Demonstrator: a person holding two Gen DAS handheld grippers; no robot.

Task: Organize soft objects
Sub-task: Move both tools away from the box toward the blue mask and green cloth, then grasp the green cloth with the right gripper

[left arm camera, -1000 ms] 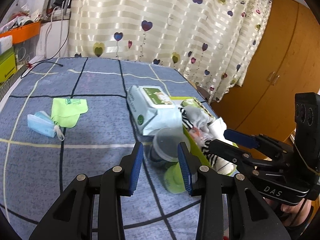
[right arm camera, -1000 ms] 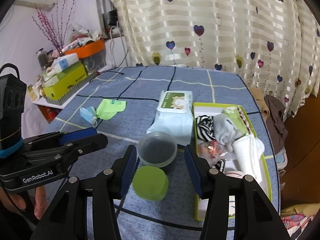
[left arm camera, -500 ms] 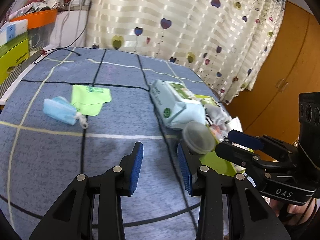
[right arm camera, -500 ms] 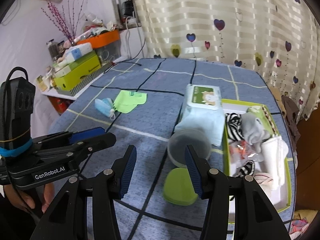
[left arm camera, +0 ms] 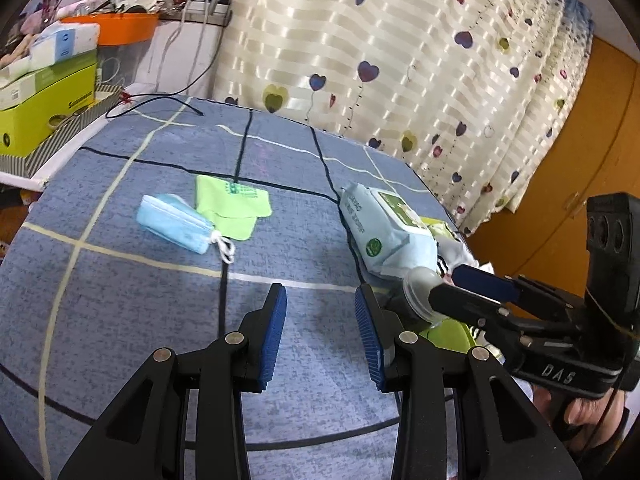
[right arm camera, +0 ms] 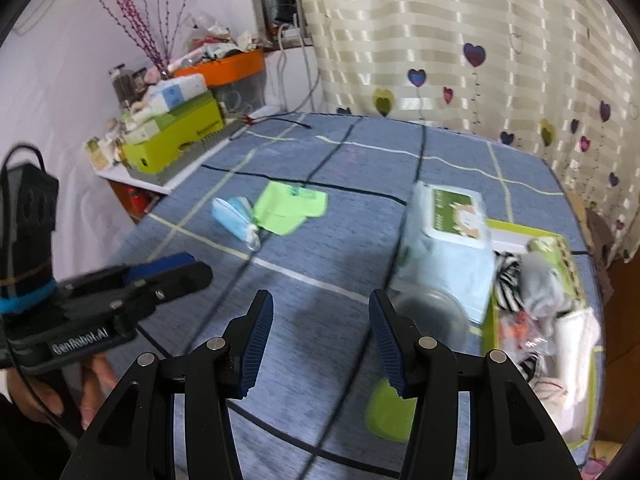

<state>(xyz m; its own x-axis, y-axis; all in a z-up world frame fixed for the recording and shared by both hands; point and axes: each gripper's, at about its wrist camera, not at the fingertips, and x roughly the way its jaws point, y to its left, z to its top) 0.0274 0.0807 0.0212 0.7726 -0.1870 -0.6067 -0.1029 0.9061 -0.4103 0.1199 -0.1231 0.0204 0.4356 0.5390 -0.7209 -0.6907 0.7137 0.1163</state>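
Note:
A folded blue face mask (left arm camera: 173, 224) (right arm camera: 234, 216) and a light-green cloth (left arm camera: 232, 204) (right arm camera: 289, 207) lie side by side on the blue checked table, beyond both grippers. My left gripper (left arm camera: 320, 332) hangs open over bare cloth with nothing between its fingers. The right gripper (right arm camera: 320, 340) is open too, above the table, just left of a clear round container (right arm camera: 434, 322) (left arm camera: 420, 286). A pack of wet wipes (left arm camera: 384, 228) (right arm camera: 450, 236) lies beside a green tray (right arm camera: 570, 438) that holds socks and small towels (right arm camera: 540, 288).
A green lid (right arm camera: 390, 410) lies near the front edge by the tray. Green boxes (left arm camera: 44, 100) and an orange bin (right arm camera: 224, 68) crowd a shelf to the left. A heart-print curtain (left arm camera: 400, 52) hangs behind the table, with a black cable (left arm camera: 160, 100) on its far corner.
Both grippers have swung left across the table, away from the container and tray and toward the mask and cloth. Their jaws have kept the same gap.

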